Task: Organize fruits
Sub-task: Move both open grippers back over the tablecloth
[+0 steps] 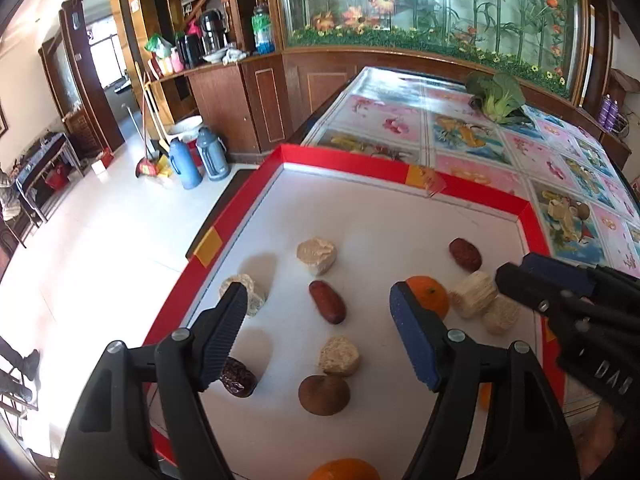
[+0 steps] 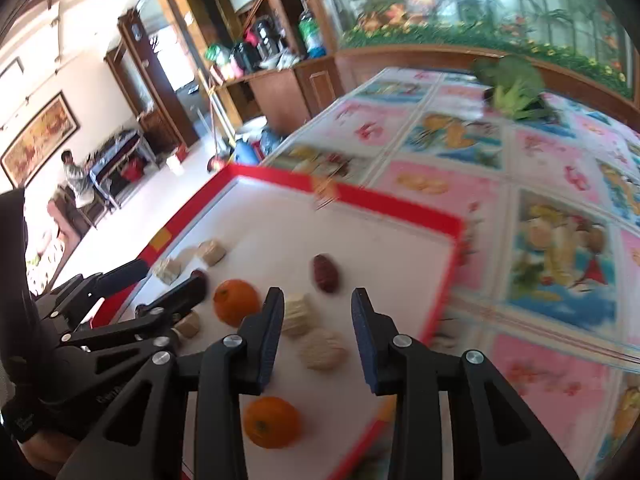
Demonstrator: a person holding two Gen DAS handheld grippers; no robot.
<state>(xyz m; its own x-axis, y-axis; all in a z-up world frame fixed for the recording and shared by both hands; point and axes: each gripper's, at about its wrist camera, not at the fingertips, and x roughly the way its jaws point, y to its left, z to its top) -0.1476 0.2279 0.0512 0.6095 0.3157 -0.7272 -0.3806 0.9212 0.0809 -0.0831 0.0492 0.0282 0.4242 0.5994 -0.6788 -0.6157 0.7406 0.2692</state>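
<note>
A white tray with a red rim (image 1: 344,160) (image 2: 404,204) holds scattered fruit. My left gripper (image 1: 318,306) is open and empty above a red date (image 1: 327,301); a beige chunk (image 1: 339,357) and a brown round fruit (image 1: 324,395) lie below it, an orange (image 1: 430,294) behind its right finger. My right gripper (image 2: 316,312) is open and empty over two beige chunks (image 2: 297,314) (image 2: 323,349). It also shows in the left wrist view (image 1: 516,276). Oranges (image 2: 236,302) (image 2: 272,422) and a red date (image 2: 325,273) lie nearby.
The tray sits on a table with a floral cloth (image 1: 472,136). A leafy green vegetable (image 1: 498,98) lies at the table's far end. More beige chunks (image 1: 317,255) and a dark date (image 1: 239,378) are on the tray's left. Floor and thermos flasks (image 1: 184,164) are to the left.
</note>
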